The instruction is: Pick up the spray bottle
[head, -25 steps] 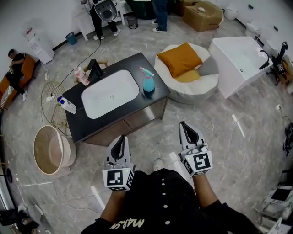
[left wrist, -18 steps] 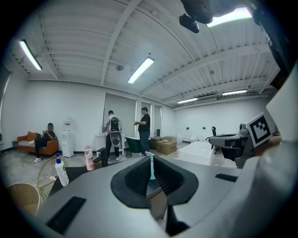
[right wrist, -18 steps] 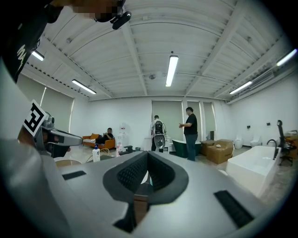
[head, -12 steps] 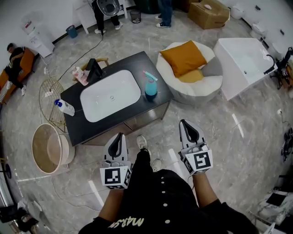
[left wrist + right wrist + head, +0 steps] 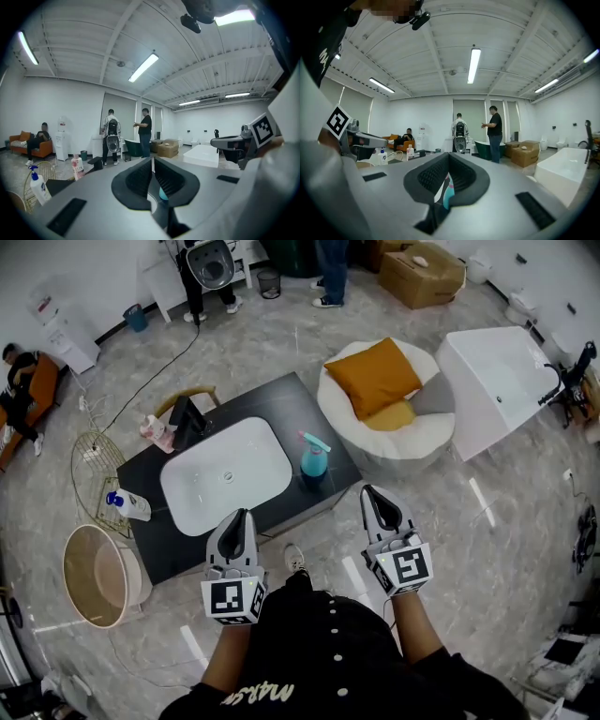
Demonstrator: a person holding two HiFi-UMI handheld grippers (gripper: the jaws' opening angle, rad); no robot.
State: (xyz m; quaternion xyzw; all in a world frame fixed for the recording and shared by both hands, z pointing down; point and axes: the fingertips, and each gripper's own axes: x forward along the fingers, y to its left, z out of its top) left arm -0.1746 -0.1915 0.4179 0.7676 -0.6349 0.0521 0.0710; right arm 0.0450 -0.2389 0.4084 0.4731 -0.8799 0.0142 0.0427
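Approach step: spray bottle [image 5: 312, 457] sits at ten o'clock of your right gripper [image 5: 373, 493]; jaws pinched together, empty; left gripper [image 5: 240, 517] looks closed too; next, open wide and reach.

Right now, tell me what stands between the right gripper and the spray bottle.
Nothing visible does. The spray bottle stands at the near right corner of the counter, apart from the shut right gripper, which points toward it.

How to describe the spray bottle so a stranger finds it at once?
Find the black counter with the white basin. The spray bottle stands right of the basin. Only it is teal; the pink bottle and the white pump bottle stand left.
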